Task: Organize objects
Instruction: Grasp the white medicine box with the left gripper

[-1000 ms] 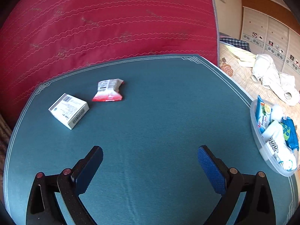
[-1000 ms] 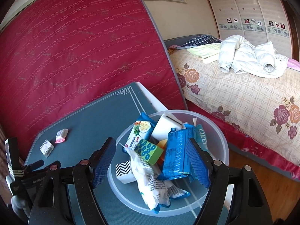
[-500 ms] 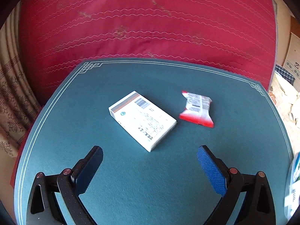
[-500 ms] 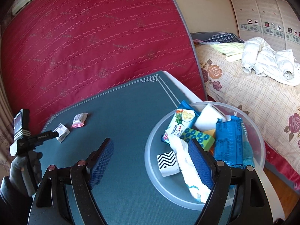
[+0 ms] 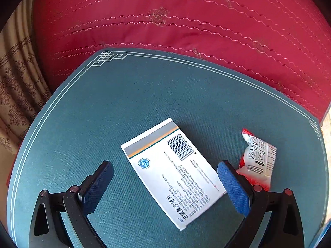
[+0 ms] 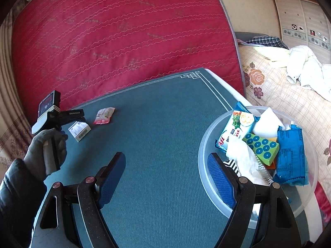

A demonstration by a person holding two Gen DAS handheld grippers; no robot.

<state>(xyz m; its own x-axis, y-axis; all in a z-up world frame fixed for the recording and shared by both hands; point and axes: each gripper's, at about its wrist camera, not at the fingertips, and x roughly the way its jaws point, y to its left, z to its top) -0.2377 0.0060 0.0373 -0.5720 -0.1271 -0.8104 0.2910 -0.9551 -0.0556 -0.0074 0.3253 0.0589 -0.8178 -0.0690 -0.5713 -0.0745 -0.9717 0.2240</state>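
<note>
A white box [image 5: 173,169] with a barcode lies flat on the teal table mat [image 5: 144,95]. My left gripper [image 5: 165,184] is open and hangs over it, one finger on each side, not touching. A red and white snack packet [image 5: 258,161] lies just right of the right finger. In the right wrist view the box [image 6: 79,129] and packet [image 6: 104,115] lie far left, under the left gripper [image 6: 70,115]. My right gripper [image 6: 166,177] is open and empty, left of a clear round bowl [image 6: 206,165] that holds several packets.
A red quilted mattress [image 5: 186,20] stands against the table's far edge. A patterned curtain [image 5: 14,82] hangs at the left. A bed [image 6: 289,95] with white clothes lies to the right of the table. The bowl sits at the table's right edge.
My left gripper has swung left and come down close over the white box, which now lies between its fingers. My right gripper has drawn back left from the bowl.
</note>
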